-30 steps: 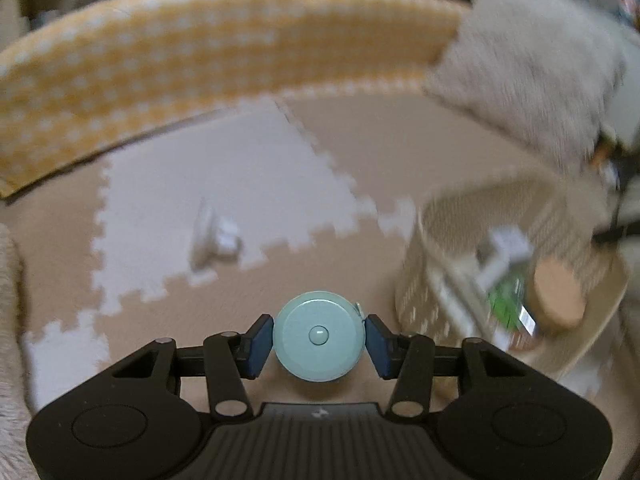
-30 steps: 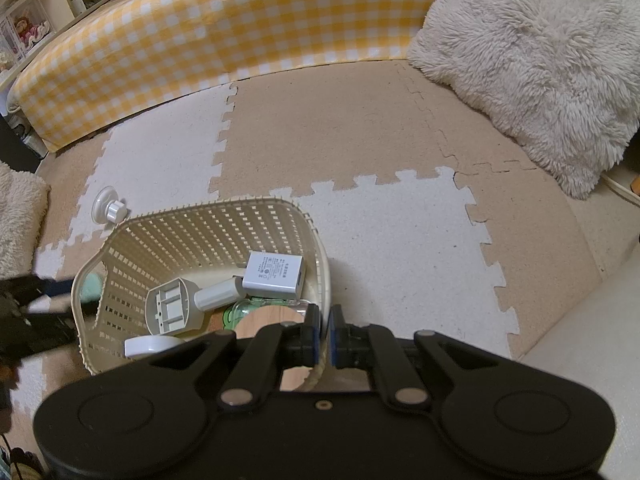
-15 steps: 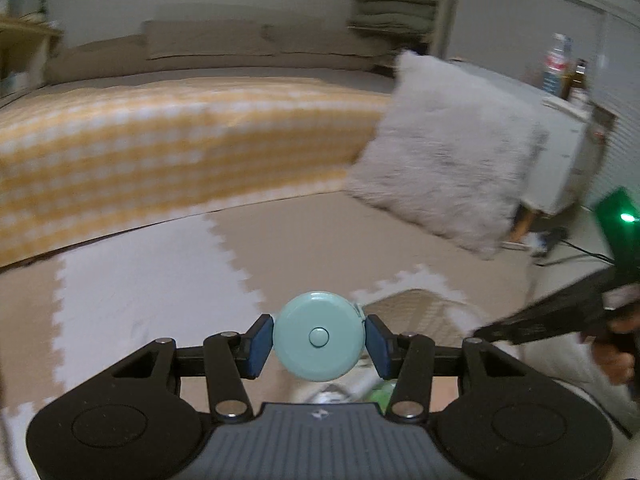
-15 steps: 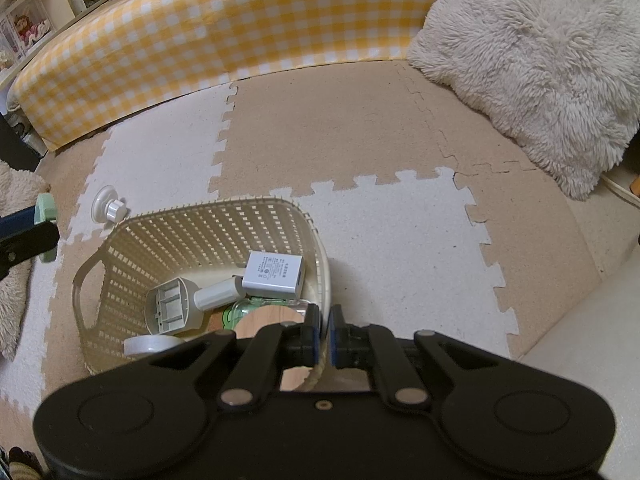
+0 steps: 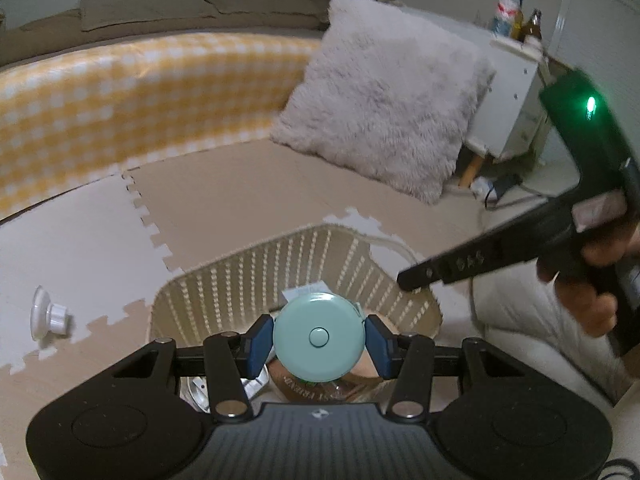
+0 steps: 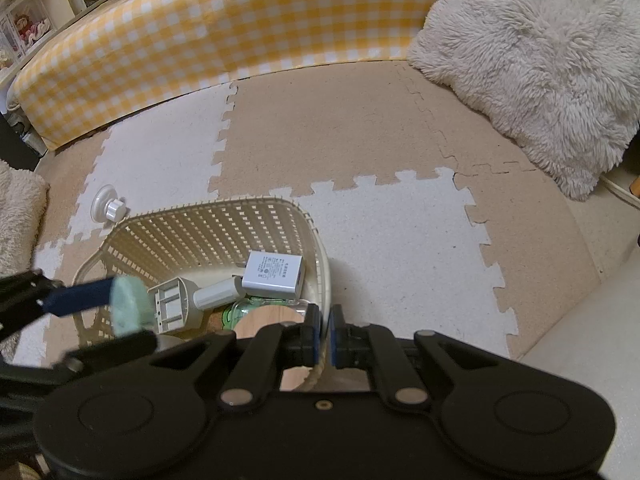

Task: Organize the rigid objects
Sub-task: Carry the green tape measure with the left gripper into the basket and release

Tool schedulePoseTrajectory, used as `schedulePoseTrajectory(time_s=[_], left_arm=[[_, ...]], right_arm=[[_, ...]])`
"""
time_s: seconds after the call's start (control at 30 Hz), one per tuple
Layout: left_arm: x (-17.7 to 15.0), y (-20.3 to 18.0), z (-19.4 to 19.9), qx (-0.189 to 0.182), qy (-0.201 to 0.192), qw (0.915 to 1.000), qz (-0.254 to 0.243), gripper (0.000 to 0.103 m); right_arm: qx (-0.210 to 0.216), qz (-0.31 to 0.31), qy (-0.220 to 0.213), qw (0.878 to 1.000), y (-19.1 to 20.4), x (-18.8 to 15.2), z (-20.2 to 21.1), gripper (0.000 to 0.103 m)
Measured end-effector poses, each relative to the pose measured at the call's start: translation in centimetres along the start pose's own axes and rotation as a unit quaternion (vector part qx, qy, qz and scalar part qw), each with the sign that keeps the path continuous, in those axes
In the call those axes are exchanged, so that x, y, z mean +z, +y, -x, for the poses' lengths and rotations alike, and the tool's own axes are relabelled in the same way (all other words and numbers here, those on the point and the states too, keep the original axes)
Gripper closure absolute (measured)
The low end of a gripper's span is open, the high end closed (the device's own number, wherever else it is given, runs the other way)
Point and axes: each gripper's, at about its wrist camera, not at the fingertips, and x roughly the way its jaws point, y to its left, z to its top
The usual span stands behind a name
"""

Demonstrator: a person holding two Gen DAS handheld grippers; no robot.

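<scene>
My left gripper [image 5: 319, 338] is shut on a round mint-green tape measure [image 5: 319, 338] and holds it over the cream lattice basket [image 5: 256, 264]. The tape measure also shows blurred in the right wrist view [image 6: 130, 306], above the basket's left side. My right gripper [image 6: 325, 334] is shut on the basket's near rim [image 6: 324, 276]. Inside the basket lie a white charger [image 6: 276, 274], a white plug adapter [image 6: 172, 304] and a wood-lidded jar [image 6: 268, 320]. A white suction-cup hook [image 6: 107, 208] lies on the mat left of the basket.
Foam puzzle mats [image 6: 392, 236] cover the floor. A yellow checked bumper [image 6: 200, 44] runs along the back. A fluffy cushion [image 6: 532, 68] lies at the right, a fluffy rug [image 6: 16, 216] at the left. A white cabinet [image 5: 508, 96] stands beyond the cushion.
My left gripper has swung right with the tape measure, from beside the basket to over it. The right gripper has stayed on the rim.
</scene>
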Motion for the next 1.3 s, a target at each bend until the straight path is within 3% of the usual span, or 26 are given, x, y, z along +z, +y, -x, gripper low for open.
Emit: schedulePoseTrajectory(time_s=[0.63,0.8,1.17,1.3], left_arm=[[-1.0,-0.1,-1.7,0.001,0.046,0.9989,-0.011,0.051],[-0.7,0.1,-1.5,0.001,0.042,0.9991,-0.001,0.035],[-0.5,0.0,-1.2,0.001,0.041,0.9992,0.001,0.029],[-0.3,-0.1,-0.7,0.002,0.037,0.9993,0.003,0.021]], right_arm=[[-0.001,0.002,0.001,1.0,-0.1,0.1,0.0,0.097],[-0.001,0.002,0.001,1.0,-0.1,0.1,0.0,0.097],[-0.001,0.002,0.001,1.0,-0.1,0.1,0.0,0.097],[-0.001,0.002,0.001,1.0,-0.1,0.1,0.0,0.097]])
